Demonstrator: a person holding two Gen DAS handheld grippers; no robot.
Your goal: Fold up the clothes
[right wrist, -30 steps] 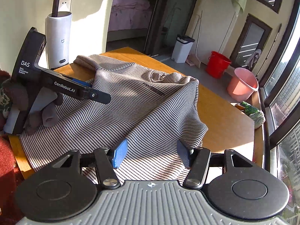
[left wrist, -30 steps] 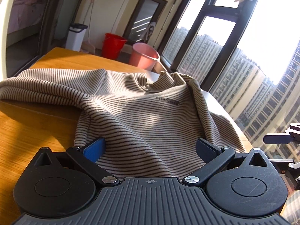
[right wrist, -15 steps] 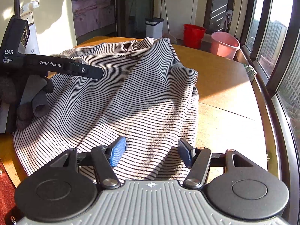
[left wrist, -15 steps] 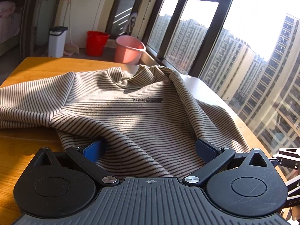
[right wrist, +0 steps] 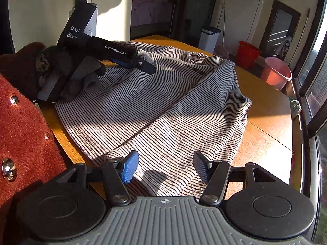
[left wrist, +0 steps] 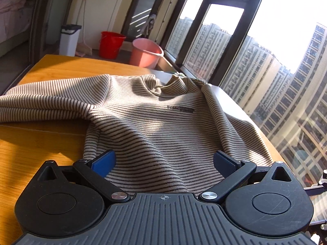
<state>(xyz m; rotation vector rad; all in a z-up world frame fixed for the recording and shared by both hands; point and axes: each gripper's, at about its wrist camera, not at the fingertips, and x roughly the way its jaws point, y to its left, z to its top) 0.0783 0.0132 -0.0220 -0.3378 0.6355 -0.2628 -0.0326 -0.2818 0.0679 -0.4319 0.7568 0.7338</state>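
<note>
In the left wrist view the left gripper [left wrist: 163, 161] has its fingers spread wide at 6 o'clock, holding nothing, above the hem of the striped sweater [left wrist: 155, 126], which lies on the wooden table [left wrist: 36, 147] with its collar toward 12 o'clock. In the right wrist view the right gripper [right wrist: 163, 167] is likewise parted and empty over the sweater's hem, with a red bucket [right wrist: 247, 53] at 2 o'clock.

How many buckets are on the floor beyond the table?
2: a red bucket by the dark door, and a pink bucket right of it near the window. Others may be hidden behind the table.
</note>
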